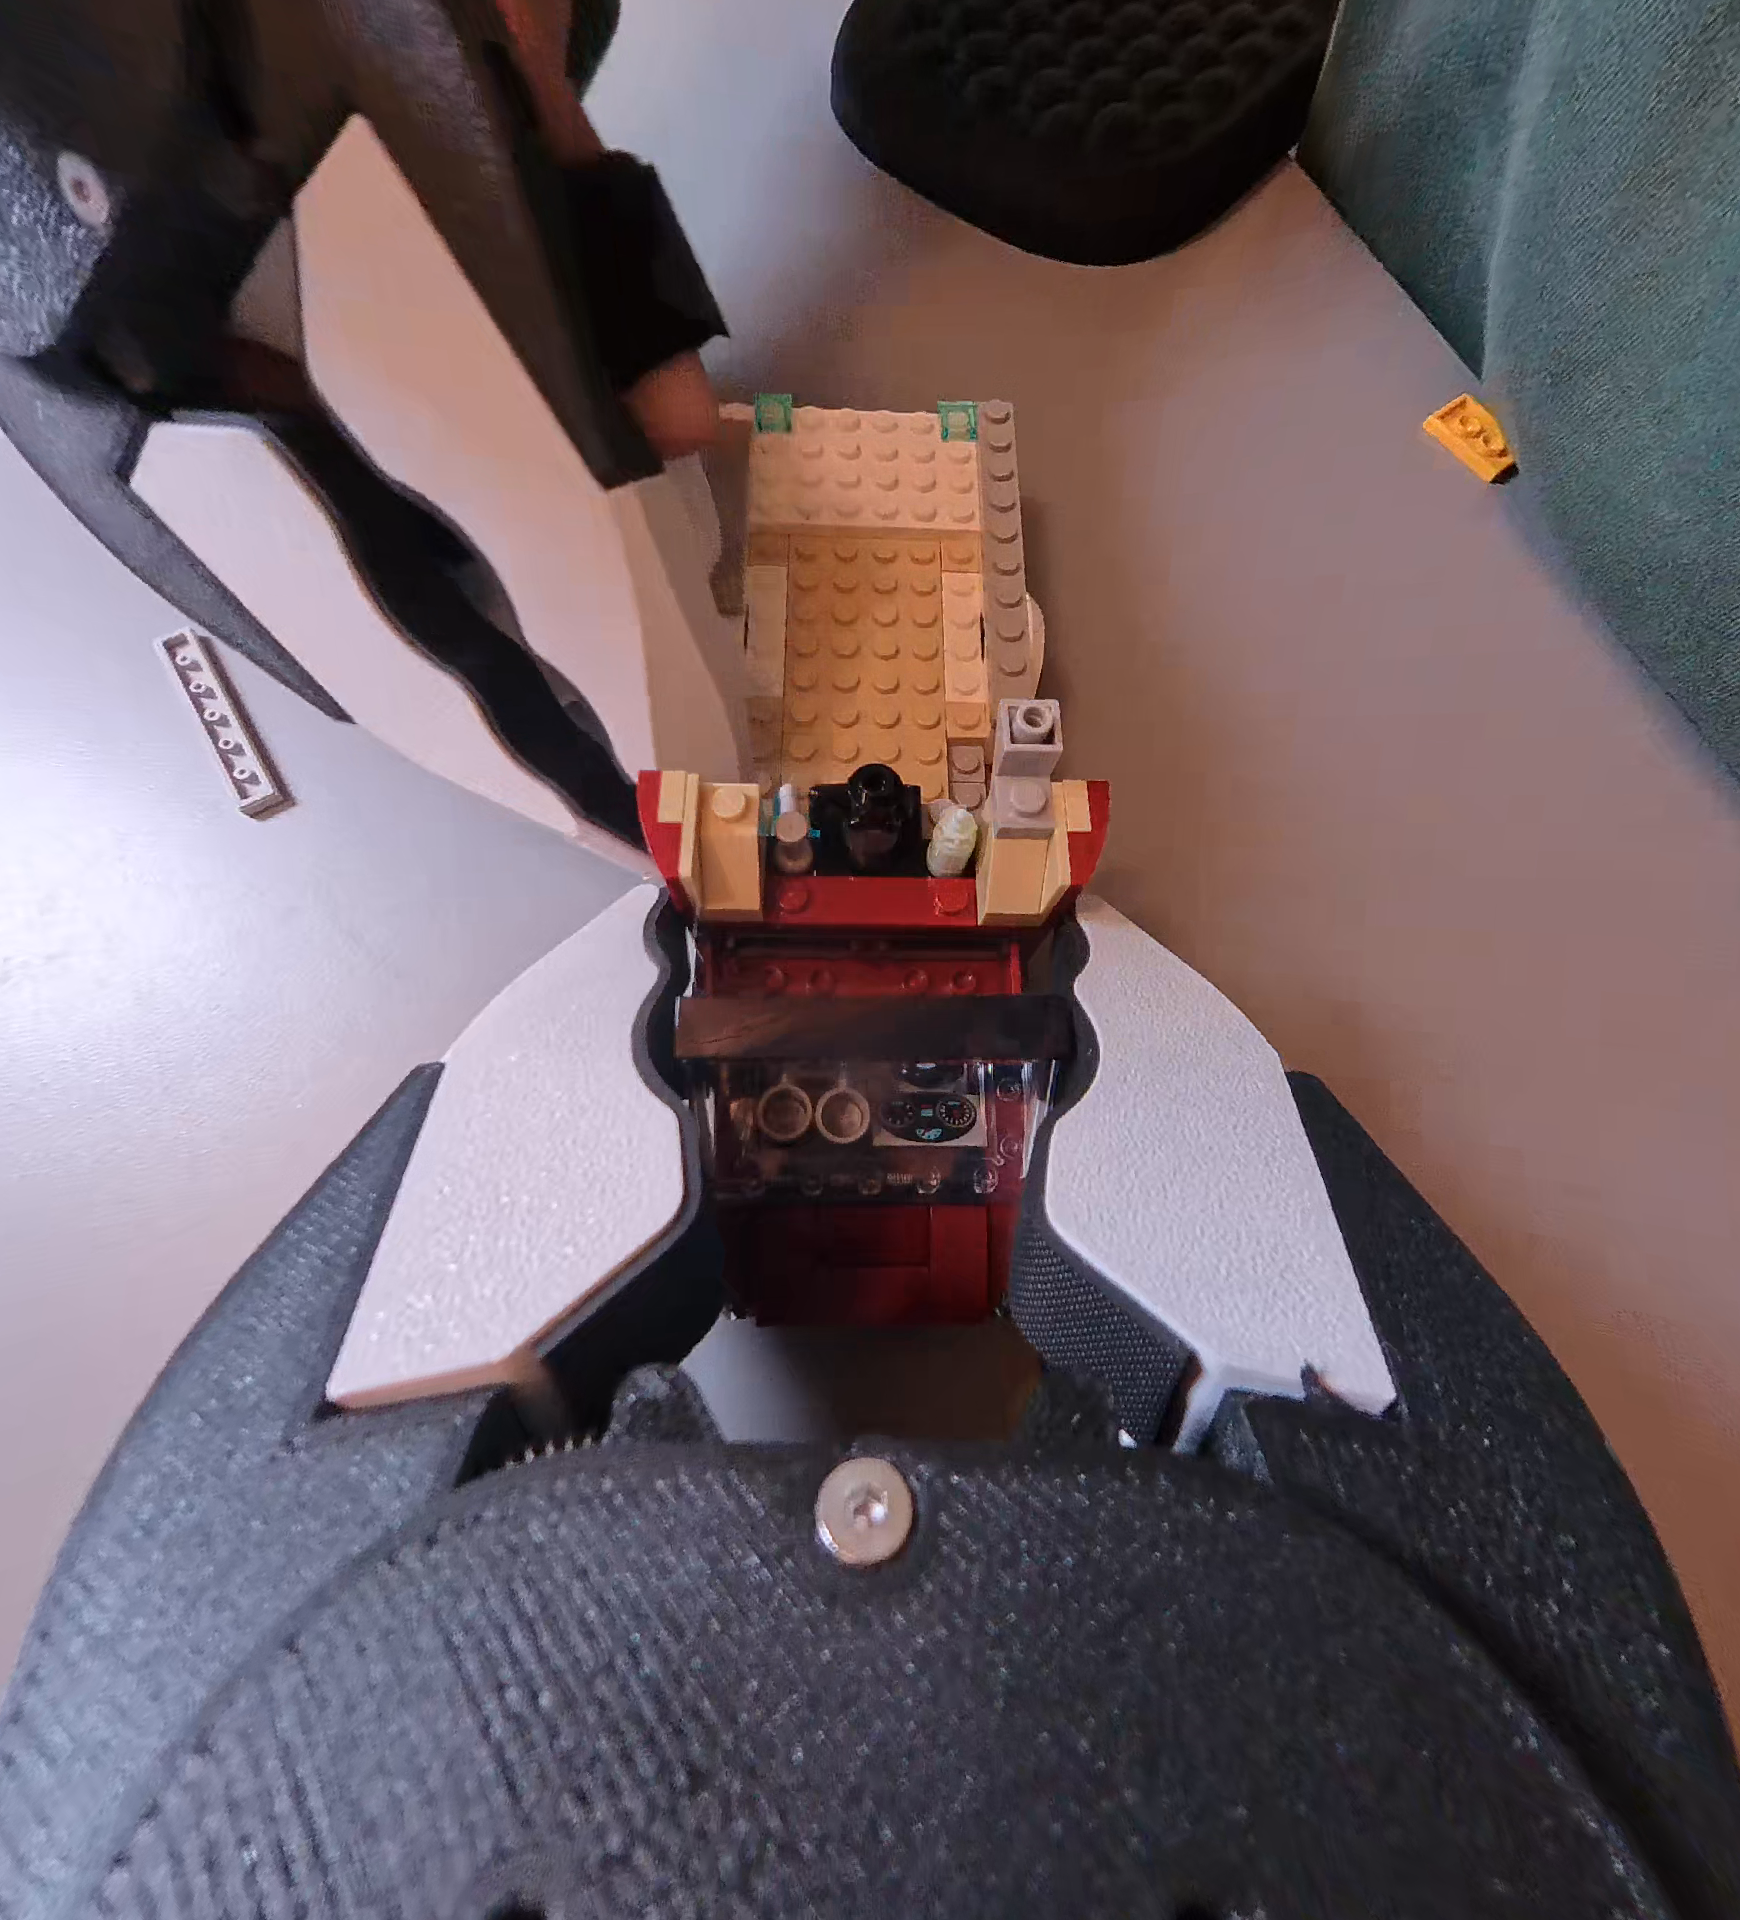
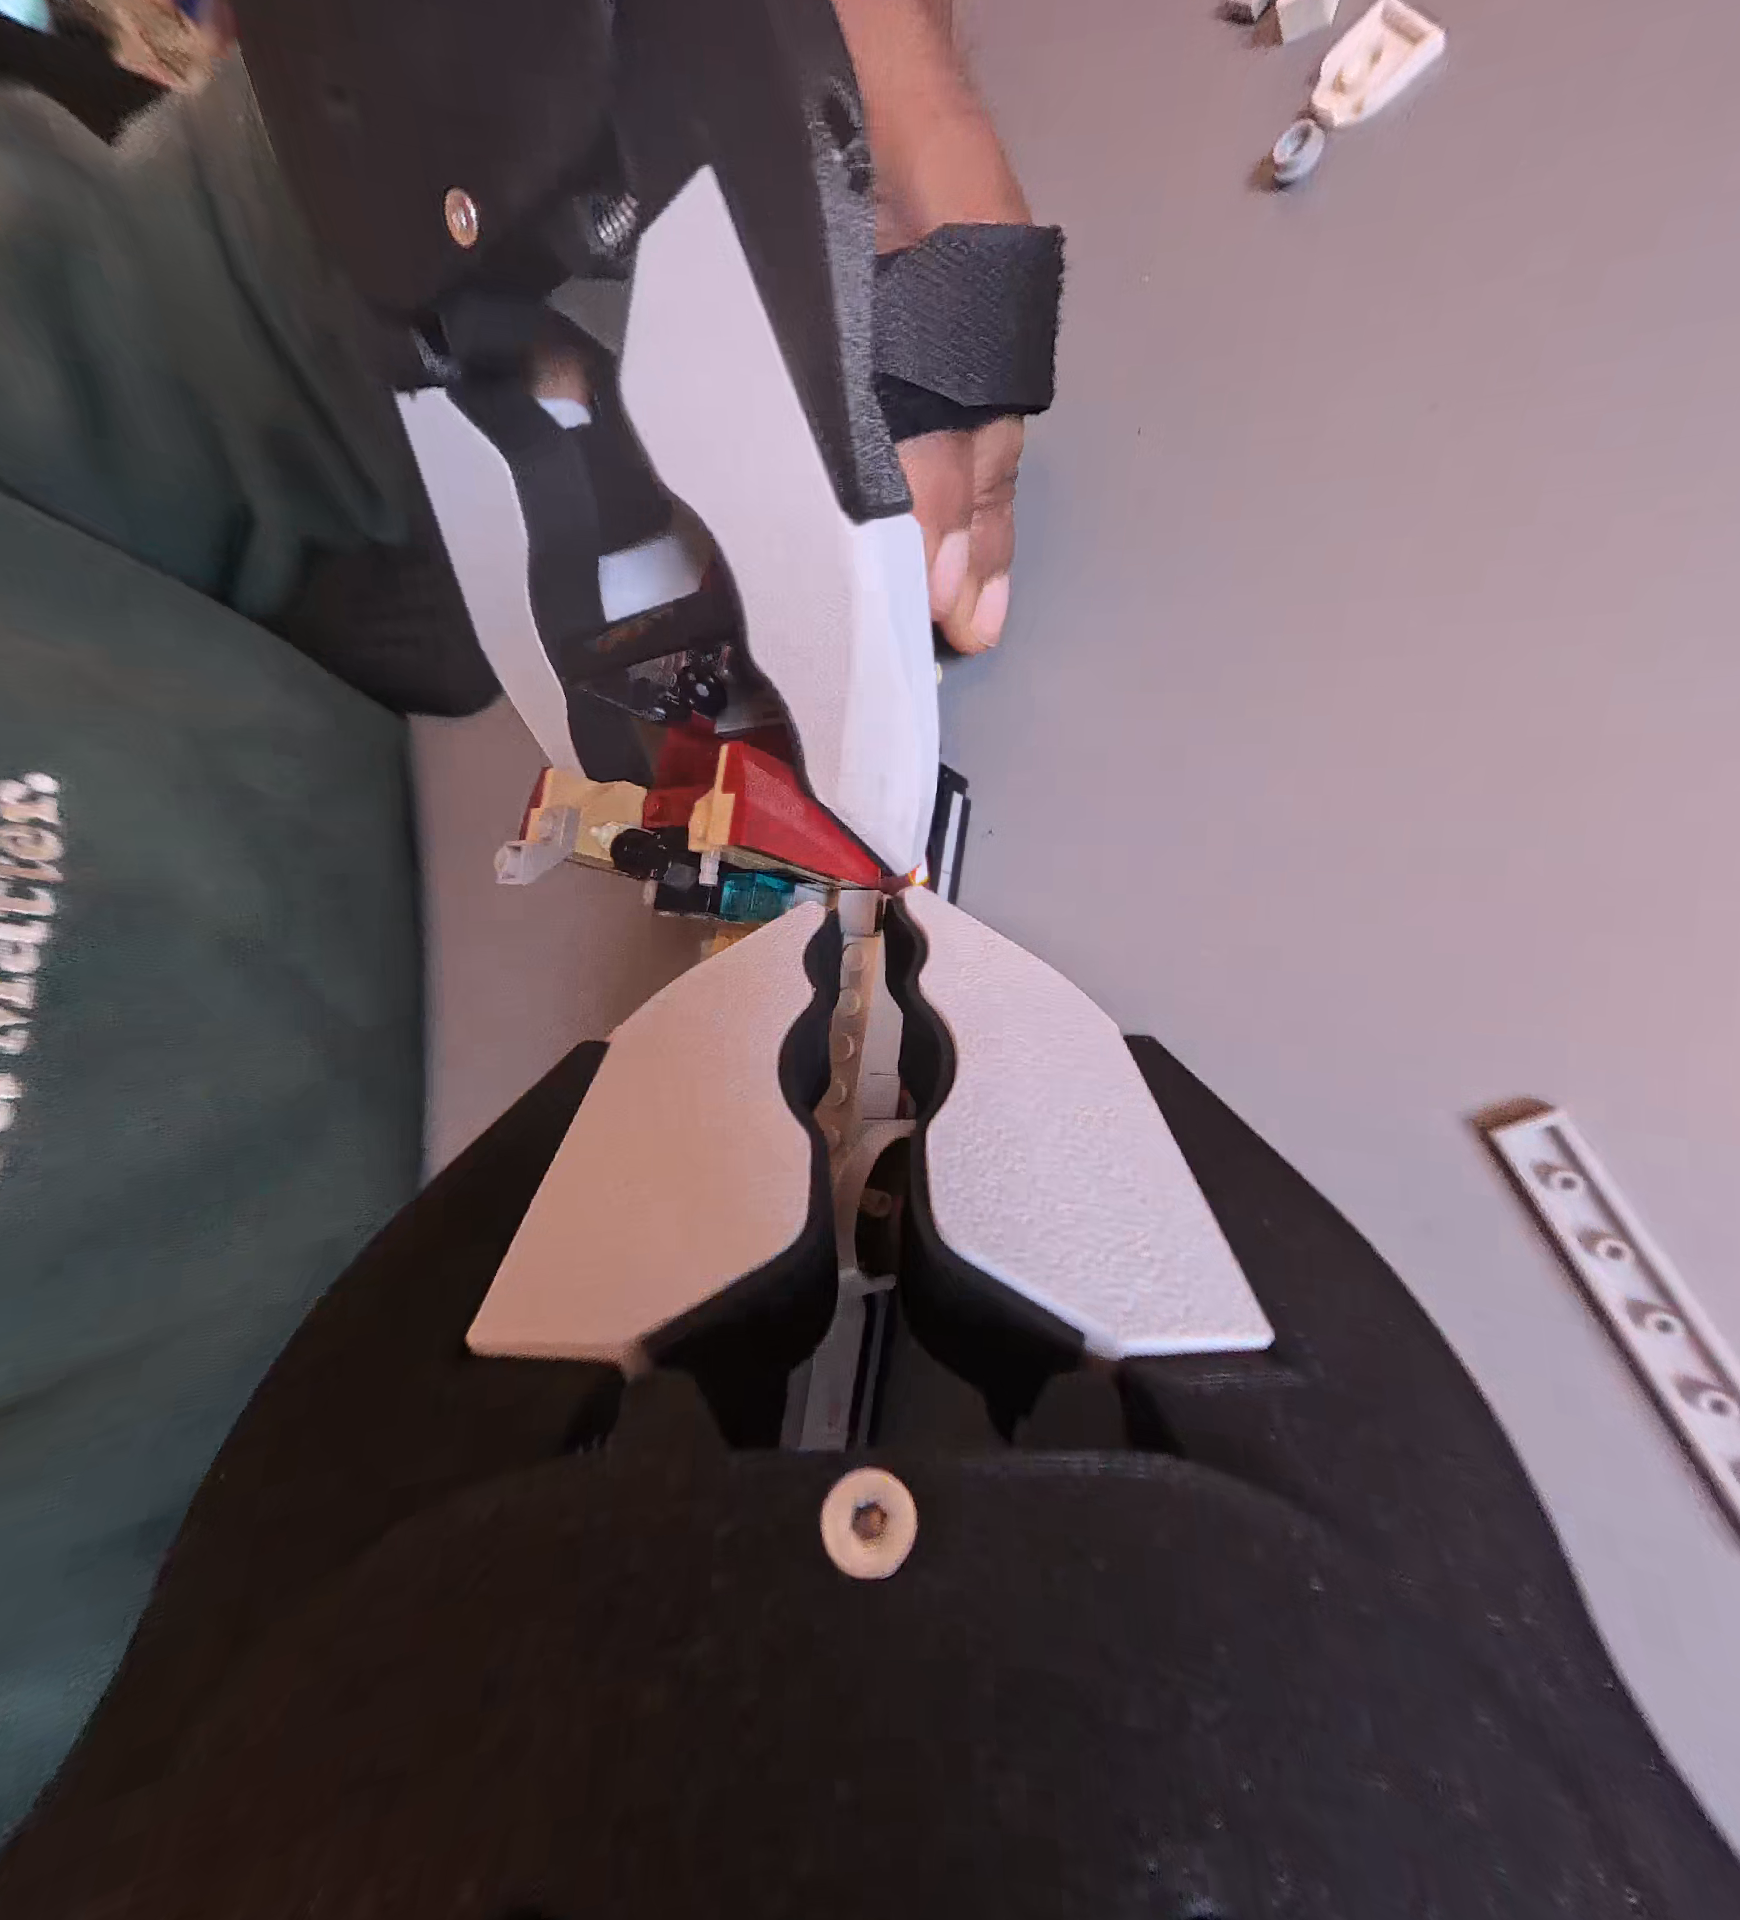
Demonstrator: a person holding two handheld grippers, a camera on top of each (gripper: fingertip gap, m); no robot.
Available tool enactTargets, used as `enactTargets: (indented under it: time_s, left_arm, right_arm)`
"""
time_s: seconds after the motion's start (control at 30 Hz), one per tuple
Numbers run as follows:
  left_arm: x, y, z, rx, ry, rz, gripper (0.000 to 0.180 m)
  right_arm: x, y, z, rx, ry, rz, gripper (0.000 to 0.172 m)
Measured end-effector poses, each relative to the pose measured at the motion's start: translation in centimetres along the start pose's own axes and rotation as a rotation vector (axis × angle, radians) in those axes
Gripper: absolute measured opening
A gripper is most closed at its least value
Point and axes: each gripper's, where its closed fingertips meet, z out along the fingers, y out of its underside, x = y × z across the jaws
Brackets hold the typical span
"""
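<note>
Brick-built truck (image 1: 871,831): dark red cab, tan studded bed, held above the grey bench (image 1: 1261,727).
Left tongs (image 1: 871,914): spread wide and clamped on the cab, a pad pressed to each side.
Right tongs (image 2: 861,914): nearly together, clamped on the grey side strip of the truck bed.
Loose grey studded strip (image 1: 222,722): flat on the bench, well apart from the truck.
Small yellow brick (image 1: 1468,436): by a green sleeve (image 1: 1624,260).

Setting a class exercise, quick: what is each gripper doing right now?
Left gripper: closed on the dark red cab of the brick-built truck.
Right gripper: closed on the truck's thin side wall.
</note>
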Motion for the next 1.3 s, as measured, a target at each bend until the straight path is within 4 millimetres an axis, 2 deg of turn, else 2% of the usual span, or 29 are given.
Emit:
enactTargets:
  time_s: [0.2,0.33,0.47,0.6,0.67,0.7,0.77,0.83,0.93,1.0,1.1,1.17,1.3]
  left_arm:
    - [0.0,0.0,0.0,0.000,0.002,0.004,0.069]
    - [0.1,0.0,0.0,0.003,0.005,0.001,0.069]
    - [0.1,-0.1,0.0,0.003,0.004,-0.001,0.069]
    - [0.1,-0.1,0.0,0.005,0.006,-0.003,0.069]
    - [0.1,-0.1,0.0,0.007,0.009,-0.003,0.069]
    - [0.1,-0.1,0.0,0.007,0.009,-0.003,0.069]
    - [0.1,-0.1,0.0,0.006,0.008,-0.002,0.069]
    - [0.1,-0.1,0.0,0.004,0.004,-0.002,0.069]
    - [0.1,-0.1,0.0,0.005,0.001,-0.004,0.069]
    - [0.0,-0.1,0.0,0.007,-0.001,-0.003,0.069]
    - [-0.1,-0.1,0.1,0.004,-0.009,0.002,0.069]
    - [-0.1,-0.2,0.2,0.002,-0.015,0.005,0.069]
    - [-0.2,-0.2,0.2,-0.003,-0.024,0.003,0.069]
  right_arm:
    - [-0.1,-0.2,-0.2,0.034,-0.127,0.136,0.008]
    - [-0.1,-0.1,-0.2,0.006,0.000,-0.030,0.008]
    - [0.1,0.0,-0.6,0.031,0.018,-0.053,0.008]
    - [1.1,-1.0,-3.0,0.115,0.119,-0.092,0.009]
    - [2.7,-1.0,-4.3,0.077,0.263,-0.157,0.009]
    - [3.5,-0.6,-4.5,0.024,0.331,-0.194,0.009]
    - [4.7,0.8,-4.1,-0.107,0.417,-0.234,0.022]
    - [5.2,0.7,-4.0,-0.127,0.480,-0.285,0.026]
    - [4.0,-1.0,-5.3,-0.036,0.485,-0.316,0.027]
    - [2.2,-1.3,-5.6,-0.002,0.433,-0.336,0.023]
    - [-0.7,-0.3,-4.0,0.003,0.341,-0.331,0.014]
    - [-1.0,0.3,-2.7,-0.015,0.363,-0.336,0.009]
    - [0.0,1.2,-1.3,-0.093,0.388,-0.321,0.006]
